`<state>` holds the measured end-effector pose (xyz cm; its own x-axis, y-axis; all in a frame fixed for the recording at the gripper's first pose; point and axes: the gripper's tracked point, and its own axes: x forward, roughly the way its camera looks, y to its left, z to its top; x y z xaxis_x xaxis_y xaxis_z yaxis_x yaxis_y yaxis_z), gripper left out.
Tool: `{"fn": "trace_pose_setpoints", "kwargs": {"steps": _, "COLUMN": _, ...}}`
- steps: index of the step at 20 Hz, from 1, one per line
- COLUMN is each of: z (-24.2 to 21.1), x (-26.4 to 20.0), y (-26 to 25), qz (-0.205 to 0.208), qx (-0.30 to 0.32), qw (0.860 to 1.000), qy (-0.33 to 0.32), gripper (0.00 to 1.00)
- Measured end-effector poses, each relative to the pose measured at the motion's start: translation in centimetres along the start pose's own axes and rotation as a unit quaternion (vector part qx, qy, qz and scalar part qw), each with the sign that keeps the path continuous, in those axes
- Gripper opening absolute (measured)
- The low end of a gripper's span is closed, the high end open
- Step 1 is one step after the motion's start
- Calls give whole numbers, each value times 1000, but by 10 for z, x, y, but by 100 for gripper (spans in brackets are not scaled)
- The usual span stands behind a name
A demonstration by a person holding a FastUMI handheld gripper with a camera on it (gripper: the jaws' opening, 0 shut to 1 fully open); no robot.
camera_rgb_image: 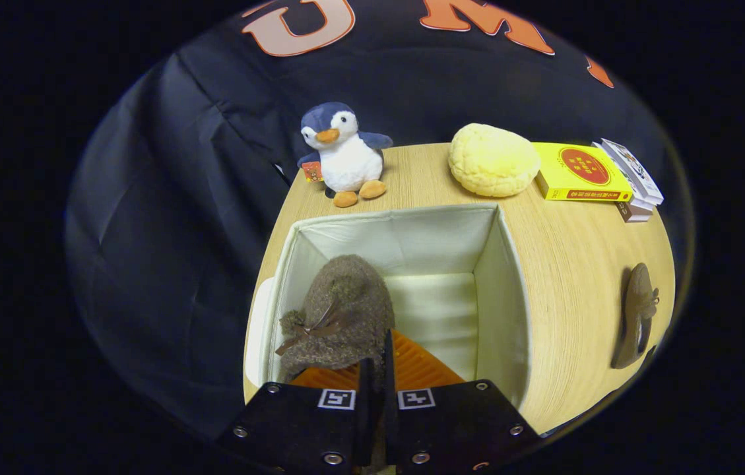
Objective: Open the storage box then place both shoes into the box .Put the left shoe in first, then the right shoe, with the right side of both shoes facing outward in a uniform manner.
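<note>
Wooden surface (pixel 570 264) carries an open white storage box (pixel 501 277). Fingers (pixel 375 369) are clamped on a fuzzy brown shoe (pixel 342 310) low inside the box's left side; the second shoe (pixel 636 316) lies far right. Letting go early could tip it, facing wrongly.

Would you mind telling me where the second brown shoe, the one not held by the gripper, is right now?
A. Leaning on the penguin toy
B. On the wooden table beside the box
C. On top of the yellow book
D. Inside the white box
B: the second shoe lies on the table outside the white box, while the gripper has its jaws closed on the fuzzy shoe over the box.
</note>
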<state>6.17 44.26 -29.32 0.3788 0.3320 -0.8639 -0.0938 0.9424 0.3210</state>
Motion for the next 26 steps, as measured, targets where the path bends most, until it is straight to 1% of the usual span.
{"fn": "trace_pose_setpoints", "kwargs": {"steps": 3, "z": -12, "x": 9, "y": 3, "qz": -3, "qx": -8, "qw": 1000, "qy": 23, "gripper": 9}}
{"fn": "trace_pose_setpoints", "kwargs": {"steps": 4, "z": -19, "x": 13, "y": 8, "qz": 7, "qx": -16, "qw": 999, "qy": 37, "gripper": 9}}
{"fn": "trace_pose_setpoints", "kwargs": {"steps": 5, "z": -25, "x": 13, "y": 12, "qz": 18, "qx": -28, "qw": 998, "qy": 52, "gripper": 15}}
{"fn": "trace_pose_setpoints", "kwargs": {"steps": 6, "z": -30, "x": 10, "y": 19, "qz": 44, "qx": -37, "qw": 997, "qy": 57, "gripper": 20}}
{"fn": "trace_pose_setpoints", "kwargs": {"steps": 7, "z": -33, "x": 6, "y": 29, "qz": 71, "qx": -40, "qw": 995, "qy": 58, "gripper": 44}}
{"fn": "trace_pose_setpoints", "kwargs": {"steps": 9, "z": -25, "x": -12, "y": 39, "qz": 102, "qx": -48, "qw": 993, "qy": 37, "gripper": 63}}
{"fn": "trace_pose_setpoints", "kwargs": {"steps": 10, "z": -20, "x": -22, "y": 42, "qz": 114, "qx": -51, "qw": 992, "qy": 23, "gripper": 66}}
{"fn": "trace_pose_setpoints", "kwargs": {"steps": 11, "z": -15, "x": -33, "y": 43, "qz": 125, "qx": -54, "qw": 991, "qy": 11, "gripper": 73}}
{"fn": "trace_pose_setpoints", "kwargs": {"steps": 12, "z": -11, "x": -45, "y": 43, "qz": 137, "qx": -58, "qw": 989, "qy": 1, "gripper": 77}}
{"fn": "trace_pose_setpoints", "kwargs": {"steps": 13, "z": -7, "x": -56, "y": 39, "qz": 145, "qx": -58, "qw": 988, "qy": -7, "gripper": 84}}
{"fn": "trace_pose_setpoints", "kwargs": {"steps": 14, "z": -5, "x": -68, "y": 33, "qz": 154, "qx": -55, "qw": 986, "qy": -17, "gripper": 88}}
{"fn": "trace_pose_setpoints", "kwargs": {"steps": 15, "z": -1, "x": -80, "y": 25, "qz": 160, "qx": -52, "qw": 985, "qy": -26, "gripper": 94}}
{"fn": "trace_pose_setpoints", "kwargs": {"steps": 17, "z": 10, "x": -101, "y": 3, "qz": 165, "qx": -46, "qw": 984, "qy": -50, "gripper": 99}}
{"fn": "trace_pose_setpoints", "kwargs": {"steps": 19, "z": 22, "x": -114, "y": -29, "qz": 160, "qx": -41, "qw": 983, "qy": -77, "gripper": 98}}
{"fn": "trace_pose_setpoints", "kwargs": {"steps": 22, "z": 26, "x": -121, "y": -88, "qz": 126, "qx": -45, "qw": 987, "qy": -93, "gripper": 99}}
{"fn": "trace_pose_setpoints", "kwargs": {"steps": 26, "z": 29, "x": -128, "y": -152, "qz": 103, "qx": -35, "qw": 989, "qy": -104, "gripper": 98}}
